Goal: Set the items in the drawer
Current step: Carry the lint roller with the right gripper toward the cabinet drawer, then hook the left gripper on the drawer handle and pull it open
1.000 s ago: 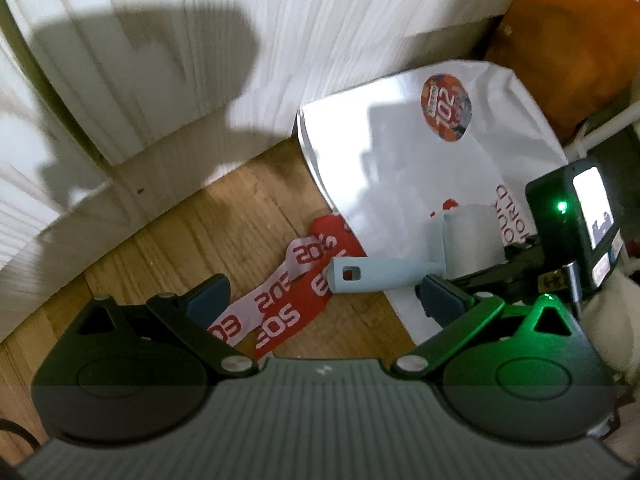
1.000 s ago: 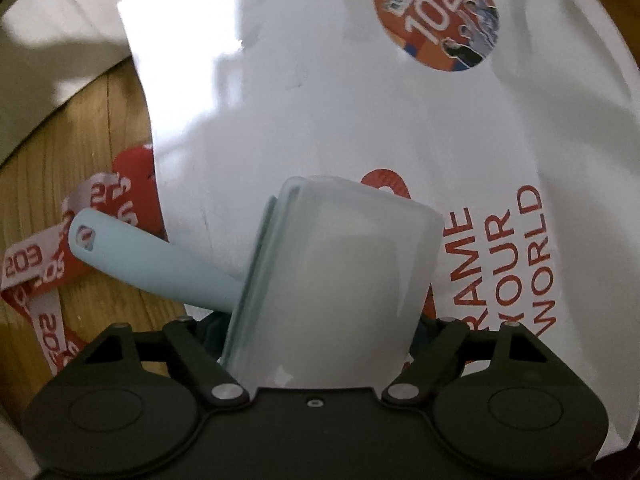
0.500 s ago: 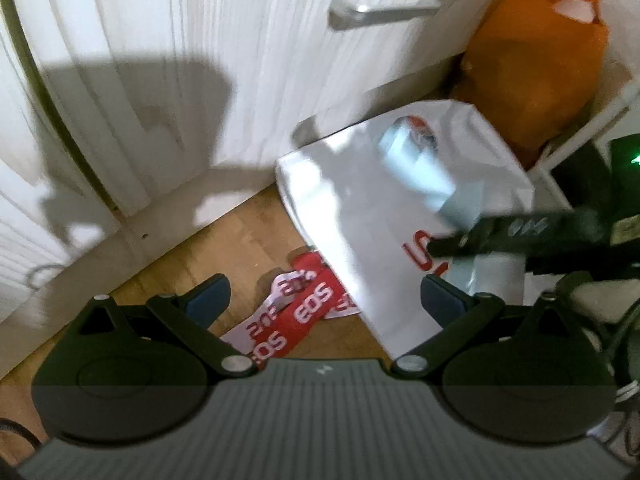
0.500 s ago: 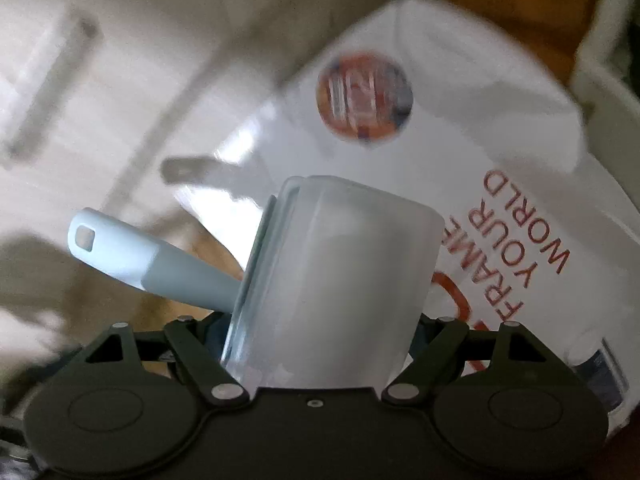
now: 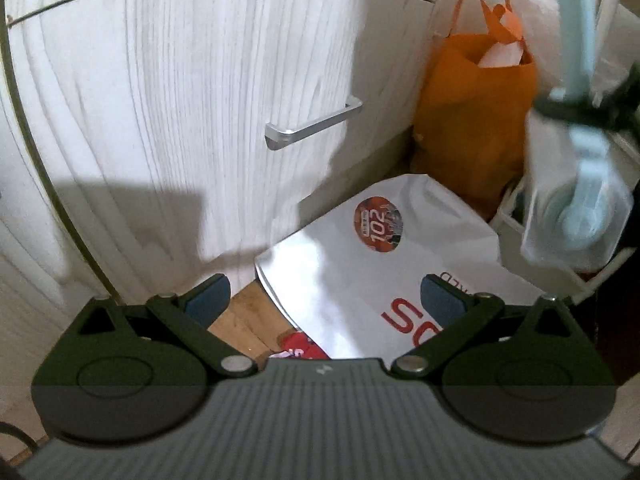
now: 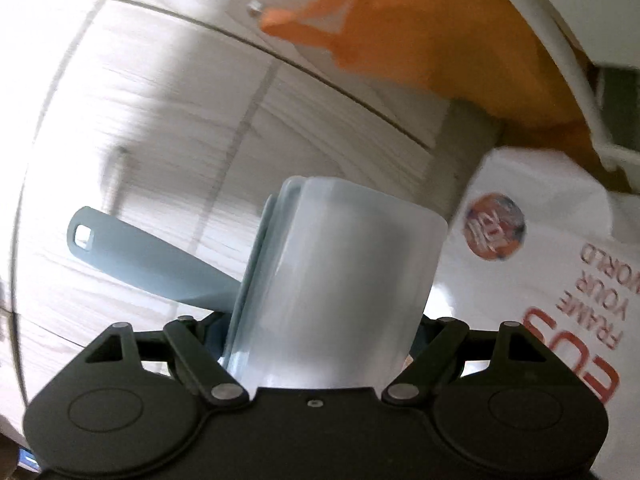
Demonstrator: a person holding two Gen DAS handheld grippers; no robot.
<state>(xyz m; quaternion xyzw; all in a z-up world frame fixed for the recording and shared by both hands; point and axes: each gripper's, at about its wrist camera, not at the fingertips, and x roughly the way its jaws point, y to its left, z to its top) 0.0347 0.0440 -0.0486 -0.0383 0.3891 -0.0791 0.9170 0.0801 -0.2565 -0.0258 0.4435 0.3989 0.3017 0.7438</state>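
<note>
White drawer fronts stood closed. The right gripper clenched a pale scoop; the left gripper gaped, empty. It should probably hook the handle squarely.

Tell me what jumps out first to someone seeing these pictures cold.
The pale blue lint roller fills the right wrist view, clamped in the right gripper with its handle pointing left. In the left wrist view, the open, empty left gripper faces a closed white drawer front with a silver handle. An orange bag stands to its right, behind a white bag on the floor.
</note>
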